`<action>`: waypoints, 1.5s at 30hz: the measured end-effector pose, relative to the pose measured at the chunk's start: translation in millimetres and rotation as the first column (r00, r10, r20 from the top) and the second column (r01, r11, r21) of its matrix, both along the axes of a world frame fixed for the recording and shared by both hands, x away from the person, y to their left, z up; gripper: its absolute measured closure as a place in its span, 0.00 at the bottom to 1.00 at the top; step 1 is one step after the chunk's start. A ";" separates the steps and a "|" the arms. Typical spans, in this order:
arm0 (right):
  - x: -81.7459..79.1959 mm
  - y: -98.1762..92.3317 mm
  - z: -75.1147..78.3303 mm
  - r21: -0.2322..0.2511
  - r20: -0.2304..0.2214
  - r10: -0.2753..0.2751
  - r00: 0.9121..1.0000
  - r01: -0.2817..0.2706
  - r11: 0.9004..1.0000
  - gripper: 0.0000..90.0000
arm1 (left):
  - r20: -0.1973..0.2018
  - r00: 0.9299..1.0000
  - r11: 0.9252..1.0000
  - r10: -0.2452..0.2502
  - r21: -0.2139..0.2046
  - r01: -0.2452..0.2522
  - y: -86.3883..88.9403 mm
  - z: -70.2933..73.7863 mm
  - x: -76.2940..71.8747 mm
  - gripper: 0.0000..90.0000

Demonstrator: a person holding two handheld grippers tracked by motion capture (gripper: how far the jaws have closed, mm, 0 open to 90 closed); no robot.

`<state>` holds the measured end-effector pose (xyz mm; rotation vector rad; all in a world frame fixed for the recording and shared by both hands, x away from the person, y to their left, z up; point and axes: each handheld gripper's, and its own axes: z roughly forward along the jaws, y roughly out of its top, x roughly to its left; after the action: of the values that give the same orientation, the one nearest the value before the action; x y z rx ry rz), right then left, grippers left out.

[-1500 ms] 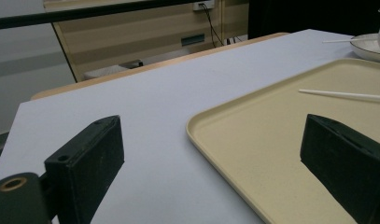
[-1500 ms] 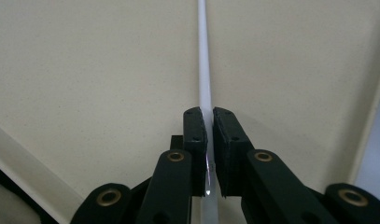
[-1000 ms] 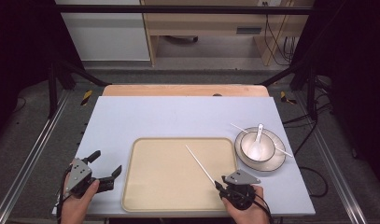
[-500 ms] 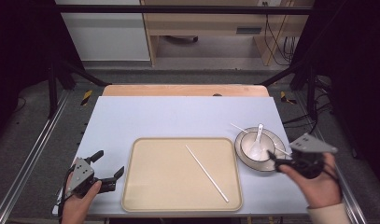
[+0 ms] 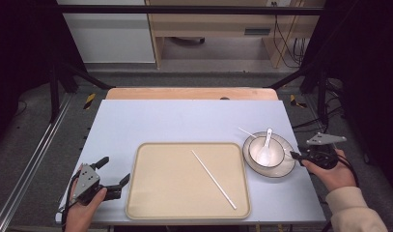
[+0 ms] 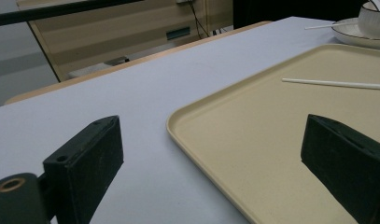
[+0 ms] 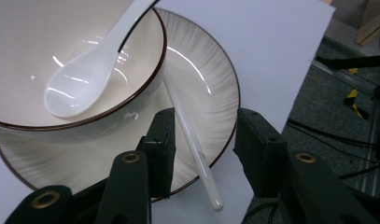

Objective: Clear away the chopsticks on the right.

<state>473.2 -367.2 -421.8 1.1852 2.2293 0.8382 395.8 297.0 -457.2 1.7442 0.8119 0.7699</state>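
A chopstick [image 7: 192, 144] lies on the plate [image 7: 211, 93] between the open right tongs [image 7: 204, 140].

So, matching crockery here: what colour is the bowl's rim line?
Dark brown on the cream bowl, clearest in the right gripper view.

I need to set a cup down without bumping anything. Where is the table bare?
The far half of the table is bare, beyond the tray. It is crowded by the plate with its bowl, where the right gripper reaches in.
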 end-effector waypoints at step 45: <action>-112.1 125.8 48.6 0.110 0.191 -0.040 0.981 0.019 0.994 0.93 | 0.004 1.000 1.000 0.017 0.011 -0.017 1.0 1.2 -1.8 0.06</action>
<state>361.1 -241.4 -373.2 1.1298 2.0278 1.0271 394.0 298.0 -455.9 1.7473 0.8221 0.7898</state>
